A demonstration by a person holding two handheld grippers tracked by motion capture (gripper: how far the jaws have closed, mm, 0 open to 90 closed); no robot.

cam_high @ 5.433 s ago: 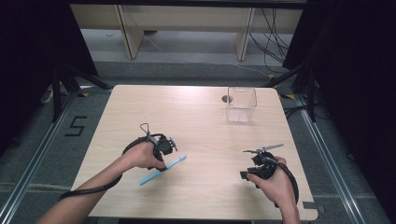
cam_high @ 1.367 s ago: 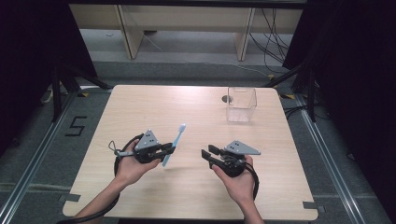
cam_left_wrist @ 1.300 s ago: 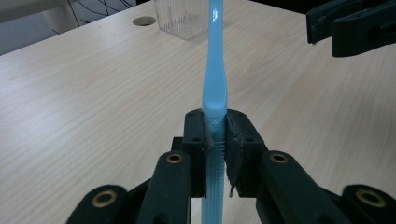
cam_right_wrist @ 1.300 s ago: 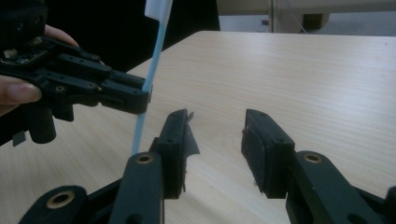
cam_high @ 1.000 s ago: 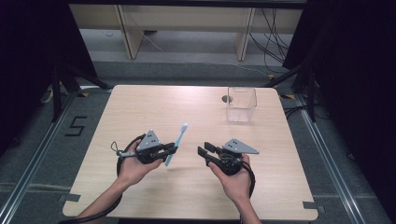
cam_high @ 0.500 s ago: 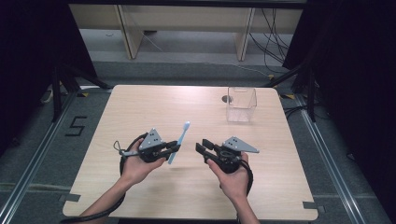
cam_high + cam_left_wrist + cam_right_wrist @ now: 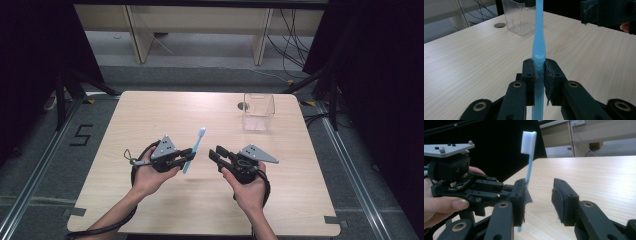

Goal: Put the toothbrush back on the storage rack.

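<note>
1. While the left gripper (image 7: 186,157) clamps the blue toothbrush (image 7: 194,150) by its handle above the table (image 7: 150,115), bristles point up.
2. Facing it nearby, the right gripper (image 7: 216,153) stands unclenched, with nothing between its jaws.
3. Well beyond, a clear container (image 7: 258,111) sits near a round table hole (image 7: 243,106).

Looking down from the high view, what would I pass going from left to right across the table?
The left gripper in a hand → the light blue toothbrush clamped in it → the right gripper, jaws apart → the clear plastic box farther back on the pale wooden table.
</note>
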